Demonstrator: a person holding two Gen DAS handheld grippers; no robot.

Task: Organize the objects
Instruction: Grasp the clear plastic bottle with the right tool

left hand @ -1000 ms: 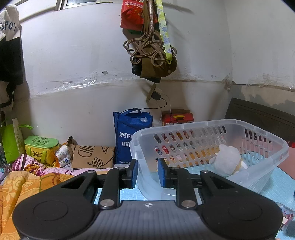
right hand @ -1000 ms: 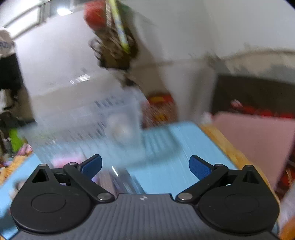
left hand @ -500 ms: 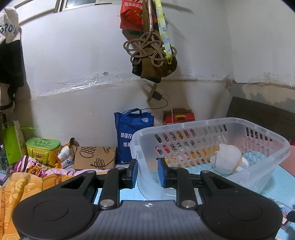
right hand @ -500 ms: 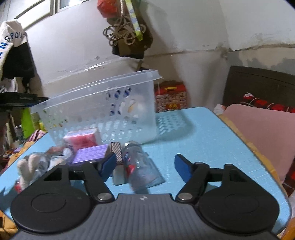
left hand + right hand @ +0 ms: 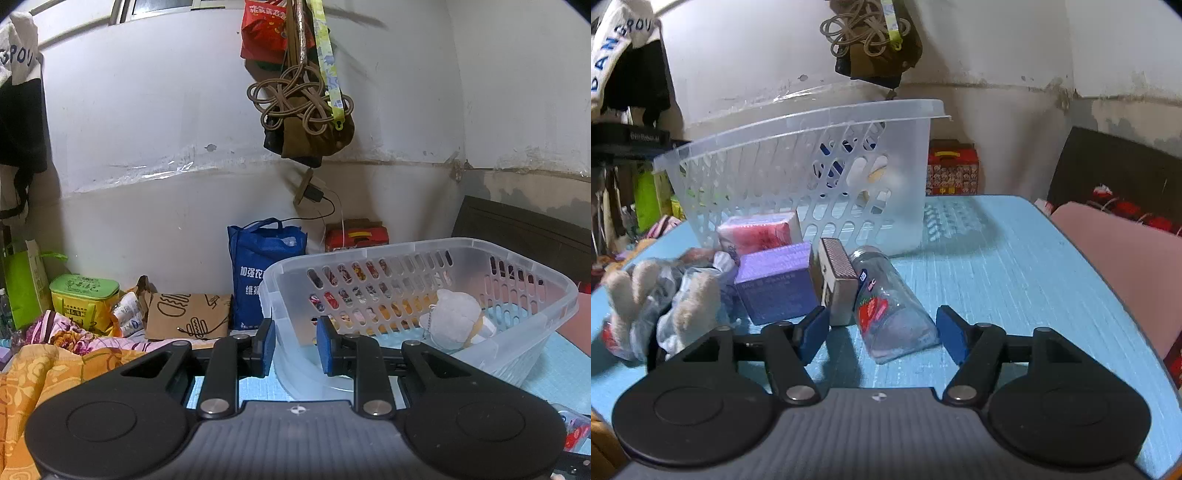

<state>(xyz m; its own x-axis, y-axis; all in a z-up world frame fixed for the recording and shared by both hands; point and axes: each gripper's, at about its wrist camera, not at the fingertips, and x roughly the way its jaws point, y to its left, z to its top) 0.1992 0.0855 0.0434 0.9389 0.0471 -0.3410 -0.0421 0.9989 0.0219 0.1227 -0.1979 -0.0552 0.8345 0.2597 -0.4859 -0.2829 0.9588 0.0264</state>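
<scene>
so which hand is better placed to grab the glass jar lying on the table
Right. The right tongs are open with the glass jar lying directly between their fingers. The left tongs are clamped on the basket wall and face away from the pile.

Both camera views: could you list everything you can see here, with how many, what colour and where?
basket: one, clear plastic, back of the blue table
soft toy: one, white, inside the basket
glass jar: one, clear with strawberry print, lying on its side before the basket
matchbox: one, brown and white, left of the jar
box: one, purple, left of the matchbox
tissue pack: one, pink, against the basket
plush toy: one, beige and pale blue, table's left edge
bag: one, blue, by the wall
left gripper: one, black, blue pads, closed on the basket's rim
right gripper: one, open around the jar
</scene>
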